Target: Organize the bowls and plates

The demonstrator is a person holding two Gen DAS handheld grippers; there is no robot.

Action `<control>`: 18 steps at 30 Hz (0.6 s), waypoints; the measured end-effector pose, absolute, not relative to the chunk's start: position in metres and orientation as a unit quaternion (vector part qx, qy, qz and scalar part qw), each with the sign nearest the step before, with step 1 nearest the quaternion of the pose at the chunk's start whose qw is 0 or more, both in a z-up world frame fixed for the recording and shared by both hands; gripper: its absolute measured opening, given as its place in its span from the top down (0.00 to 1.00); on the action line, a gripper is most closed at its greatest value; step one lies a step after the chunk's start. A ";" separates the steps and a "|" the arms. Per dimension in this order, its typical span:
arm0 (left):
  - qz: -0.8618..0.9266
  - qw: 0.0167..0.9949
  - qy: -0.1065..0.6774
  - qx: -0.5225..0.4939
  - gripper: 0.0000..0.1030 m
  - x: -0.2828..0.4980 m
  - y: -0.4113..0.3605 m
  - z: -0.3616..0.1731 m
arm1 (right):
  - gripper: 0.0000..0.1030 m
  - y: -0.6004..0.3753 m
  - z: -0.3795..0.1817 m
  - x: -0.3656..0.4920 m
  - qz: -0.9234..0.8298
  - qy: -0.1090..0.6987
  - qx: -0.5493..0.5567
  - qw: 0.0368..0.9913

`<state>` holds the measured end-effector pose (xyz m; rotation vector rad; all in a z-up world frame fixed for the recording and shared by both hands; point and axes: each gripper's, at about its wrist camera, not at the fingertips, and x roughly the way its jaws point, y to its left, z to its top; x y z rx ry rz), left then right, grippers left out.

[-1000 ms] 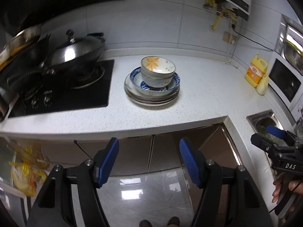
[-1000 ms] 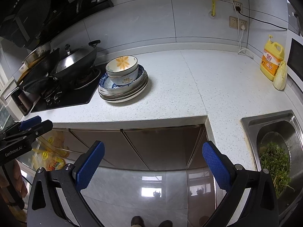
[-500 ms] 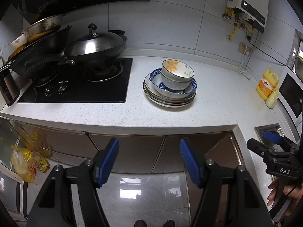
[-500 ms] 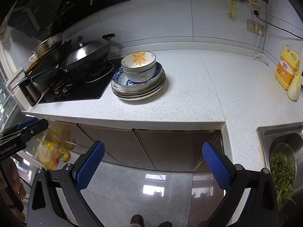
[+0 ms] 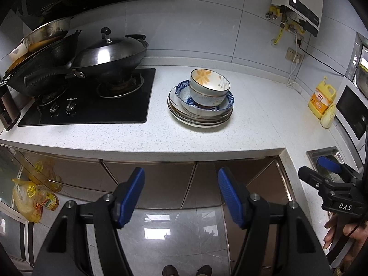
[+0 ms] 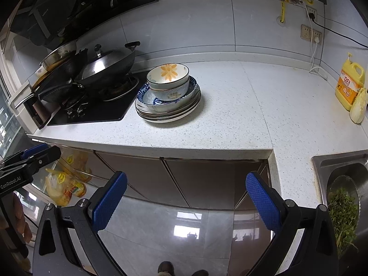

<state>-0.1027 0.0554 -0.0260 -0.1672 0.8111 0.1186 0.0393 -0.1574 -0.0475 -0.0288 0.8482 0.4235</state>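
Observation:
A stack of dishes stands on the white speckled counter (image 5: 142,138) beside the stove. Its top is a white bowl with an orange flower (image 5: 209,83), nested in another bowl, inside a blue-patterned dish (image 5: 184,99), on several plates (image 5: 197,120). The same stack shows in the right wrist view, flower bowl (image 6: 168,74) on top, plates (image 6: 168,116) below. My left gripper (image 5: 181,195) is open and empty, held over the floor in front of the counter. My right gripper (image 6: 186,201) is open wide and empty, also short of the counter edge.
A black gas stove (image 5: 92,101) with a lidded wok (image 5: 110,56) and stacked pans sits left of the dishes. A yellow detergent bottle (image 6: 350,85) and a cabbage stand at the far right. A sink with greens (image 6: 342,209) is at the right. Cabinet doors (image 6: 184,179) lie below the counter.
Both grippers have swung left and drawn closer to the counter, so the dish stack now appears larger and further right in the left view. Both stay open and empty.

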 end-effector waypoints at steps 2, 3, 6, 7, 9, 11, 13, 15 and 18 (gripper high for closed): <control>0.056 0.914 0.393 -0.081 0.37 -0.103 0.054 -0.026 | 0.01 -0.159 -0.048 0.040 0.203 0.409 -0.013 0.890; 0.055 0.914 0.393 -0.081 0.37 -0.103 0.053 -0.025 | 0.01 -0.160 -0.047 0.040 0.202 0.409 -0.013 0.890; 0.053 0.915 0.393 -0.076 0.37 -0.104 0.051 -0.025 | 0.01 -0.162 -0.046 0.039 0.197 0.408 -0.011 0.891; 0.052 0.915 0.393 -0.076 0.37 -0.104 0.050 -0.025 | 0.01 -0.162 -0.046 0.039 0.196 0.407 -0.011 0.892; 0.051 0.915 0.394 -0.076 0.37 -0.105 0.049 -0.026 | 0.01 -0.163 -0.046 0.038 0.196 0.407 -0.012 0.892; 0.051 0.915 0.394 -0.074 0.37 -0.106 0.047 -0.025 | 0.01 -0.163 -0.046 0.037 0.196 0.407 -0.013 0.892; 0.049 0.915 0.393 -0.077 0.37 -0.106 0.046 -0.025 | 0.01 -0.164 -0.046 0.037 0.196 0.408 -0.012 0.892; 0.048 0.915 0.392 -0.076 0.37 -0.106 0.046 -0.025 | 0.01 -0.165 -0.046 0.036 0.195 0.408 -0.012 0.892; 0.047 0.915 0.392 -0.076 0.37 -0.107 0.045 -0.025 | 0.01 -0.166 -0.045 0.035 0.194 0.407 -0.012 0.893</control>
